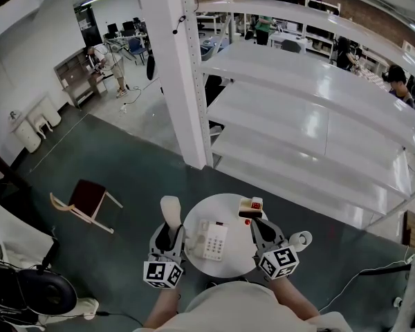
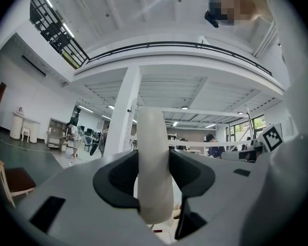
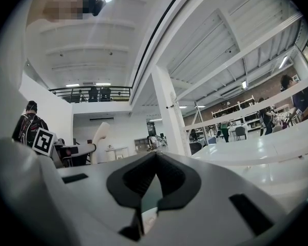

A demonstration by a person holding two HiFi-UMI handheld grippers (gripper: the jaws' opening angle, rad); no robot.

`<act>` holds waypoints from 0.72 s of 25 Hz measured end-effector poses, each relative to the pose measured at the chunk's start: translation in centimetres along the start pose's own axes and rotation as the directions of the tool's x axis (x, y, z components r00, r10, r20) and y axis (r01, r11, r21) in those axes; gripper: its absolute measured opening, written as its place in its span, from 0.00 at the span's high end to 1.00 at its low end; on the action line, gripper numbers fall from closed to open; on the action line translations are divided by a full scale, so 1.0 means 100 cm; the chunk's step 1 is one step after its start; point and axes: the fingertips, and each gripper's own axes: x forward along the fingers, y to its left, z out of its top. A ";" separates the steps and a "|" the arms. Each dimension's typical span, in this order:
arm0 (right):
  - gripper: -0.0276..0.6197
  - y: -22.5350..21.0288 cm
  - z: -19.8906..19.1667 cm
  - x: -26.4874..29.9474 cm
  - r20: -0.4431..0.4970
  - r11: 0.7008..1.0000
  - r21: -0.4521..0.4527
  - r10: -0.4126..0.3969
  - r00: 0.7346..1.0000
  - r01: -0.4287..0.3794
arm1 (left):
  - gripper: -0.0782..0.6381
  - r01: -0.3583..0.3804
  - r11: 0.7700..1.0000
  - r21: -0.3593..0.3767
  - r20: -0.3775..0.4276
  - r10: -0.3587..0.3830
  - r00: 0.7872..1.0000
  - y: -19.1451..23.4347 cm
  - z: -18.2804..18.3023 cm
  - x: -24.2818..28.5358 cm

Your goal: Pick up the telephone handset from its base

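Head view: a round white table (image 1: pixel 229 200) carries the telephone base (image 1: pixel 211 241), keypad up.
Handset position: the cream handset (image 1: pixel 170 210) is off the base, standing roughly upright just left of it, at the table's left edge.
Left gripper (image 1: pixel 169 231): jaws clamped on the handset's lower part, one pad on each side.
Right gripper (image 3: pixel 153 161): jaw tips closed together, nothing between them; near a small red-and-white box (image 1: pixel 251 207).

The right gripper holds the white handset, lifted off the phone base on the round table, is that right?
No, the left gripper holds the handset, lifted off the phone base on the round table; the left gripper view shows it clamped there.
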 end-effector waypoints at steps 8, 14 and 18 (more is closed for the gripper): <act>0.95 0.000 0.003 0.000 -0.002 1.000 -0.011 -0.001 1.000 0.001 | 0.62 0.007 1.000 -0.004 -0.008 -0.007 1.000 -0.003 0.000 0.001; 0.95 0.002 0.000 -0.001 -0.006 1.000 -0.013 -0.001 1.000 0.001 | 0.62 0.011 1.000 -0.004 -0.008 -0.011 1.000 -0.002 -0.002 0.000; 0.95 0.004 0.002 -0.001 -0.007 1.000 -0.017 -0.001 1.000 0.001 | 0.62 0.015 1.000 -0.008 -0.011 -0.015 1.000 -0.002 0.000 -0.002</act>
